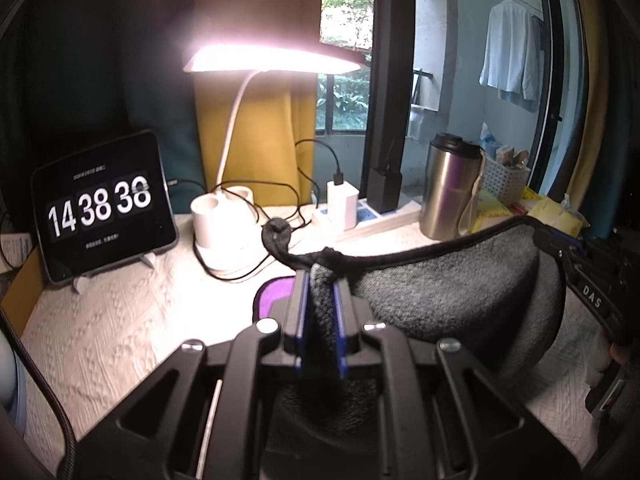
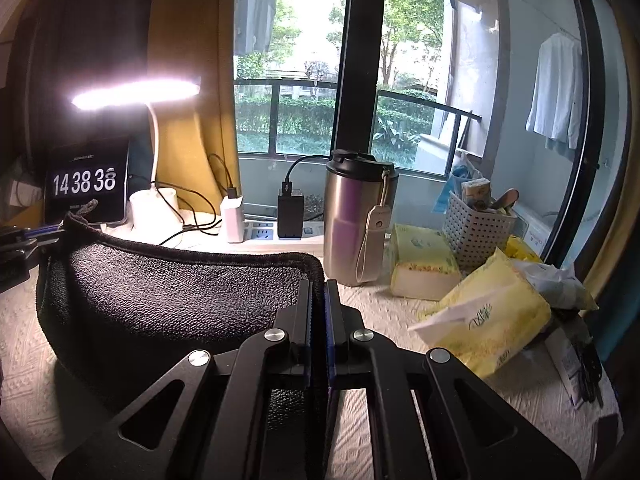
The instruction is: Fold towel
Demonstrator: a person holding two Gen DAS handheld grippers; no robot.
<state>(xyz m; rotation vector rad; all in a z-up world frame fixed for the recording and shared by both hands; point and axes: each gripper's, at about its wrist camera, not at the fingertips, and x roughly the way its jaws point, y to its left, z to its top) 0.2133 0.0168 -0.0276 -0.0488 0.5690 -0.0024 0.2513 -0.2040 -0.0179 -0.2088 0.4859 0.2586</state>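
Both grippers clamped on the towel [image 2: 168, 292]: left gripper [image 1: 320, 280] has a bunched corner between its pads, right gripper [image 2: 319, 284] is pinched on the opposite corner right at the hem. The towel hangs between them above the white table cover [image 1: 120, 320], top edge sagging in a shallow curve, body drooping toward the table.

Handling, by my read: dark grey terry, soft, no stiffness, light. It drapes and will follow the corners, not hold a line. Pile should give decent friction, so slip looks unlikely, but the left hold is on a wad rather than a flat edge and could end up skewed in the fold. Bound hem is the best place to hold. A loop tag [image 1: 277, 234] sticks up at the left corner.

Room: near table is open. Far side is crowded: lamp base [image 1: 218, 220] with loose cables [image 1: 256, 200], clock tablet [image 1: 104, 204] far left, steel tumbler [image 2: 356, 220] just beyond the right corner, tissue packs [image 2: 484, 316] right. Keep the swing on the near side; the cables could snag, and the tumbler looks tippable.
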